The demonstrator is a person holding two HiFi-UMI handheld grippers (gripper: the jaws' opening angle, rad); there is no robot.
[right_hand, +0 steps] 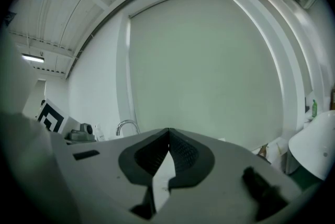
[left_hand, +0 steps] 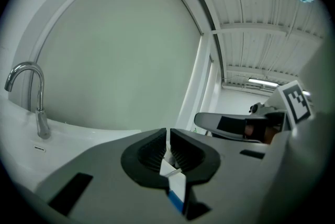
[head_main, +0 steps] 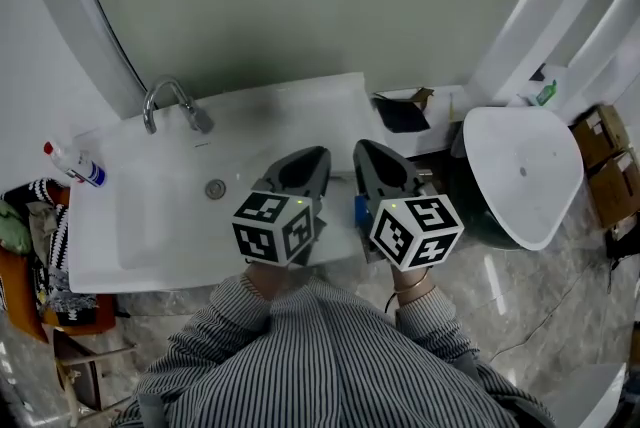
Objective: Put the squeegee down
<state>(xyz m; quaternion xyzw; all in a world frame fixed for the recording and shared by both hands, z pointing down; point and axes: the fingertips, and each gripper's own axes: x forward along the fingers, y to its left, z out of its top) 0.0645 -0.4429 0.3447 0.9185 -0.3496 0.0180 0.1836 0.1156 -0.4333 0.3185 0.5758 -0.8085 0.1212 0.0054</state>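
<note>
We are carrying the right gripper (right_hand: 168, 133) closed on nothing, the left gripper (left_hand: 167, 133) pinched narrow. The blue squeegee (head_main: 360, 212) is apparently lying at the sink counter's (head_main: 300, 111) front edge, where our sleeves (head_main: 430, 321) risk nudging it off.

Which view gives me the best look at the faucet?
Left gripper view: the faucet stands side-on, whole arch and base showing. The head view shows it smaller, from above, at the sink's back. The right gripper view shows only a small arch.
</note>
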